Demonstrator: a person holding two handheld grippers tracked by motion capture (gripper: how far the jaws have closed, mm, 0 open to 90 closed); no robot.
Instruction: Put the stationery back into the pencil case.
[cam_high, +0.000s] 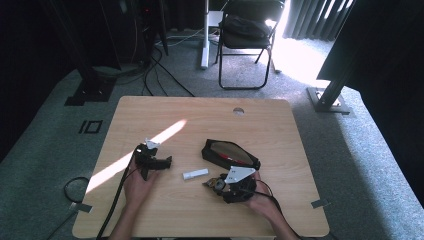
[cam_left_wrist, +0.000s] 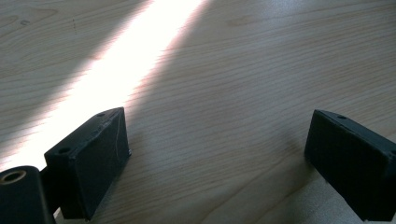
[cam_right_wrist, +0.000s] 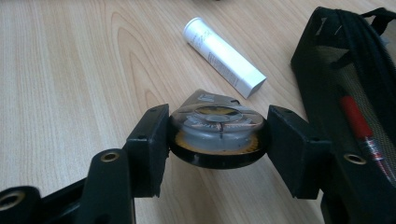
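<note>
My right gripper (cam_high: 214, 184) (cam_right_wrist: 217, 129) is shut on a round clear-topped disc (cam_right_wrist: 215, 135) with a black and yellow body, held just above the wooden table (cam_high: 280, 125). A white tube (cam_high: 195, 174) (cam_right_wrist: 224, 56) lies flat just beyond it. To the right sits an open black mesh pouch (cam_high: 230, 152) (cam_right_wrist: 355, 70) with a red pen (cam_right_wrist: 357, 119) inside. My left gripper (cam_high: 166, 162) (cam_left_wrist: 219, 135) hovers low over bare wood at the table's left, open, its jaws wide apart with nothing between them.
A strip of sunlight (cam_high: 135, 155) crosses the left half of the table. A cable hole (cam_high: 238, 111) sits near the far edge. Beyond the table stand a black folding chair (cam_high: 245, 30), a white desk leg (cam_high: 204, 35) and floor cables (cam_high: 155, 70).
</note>
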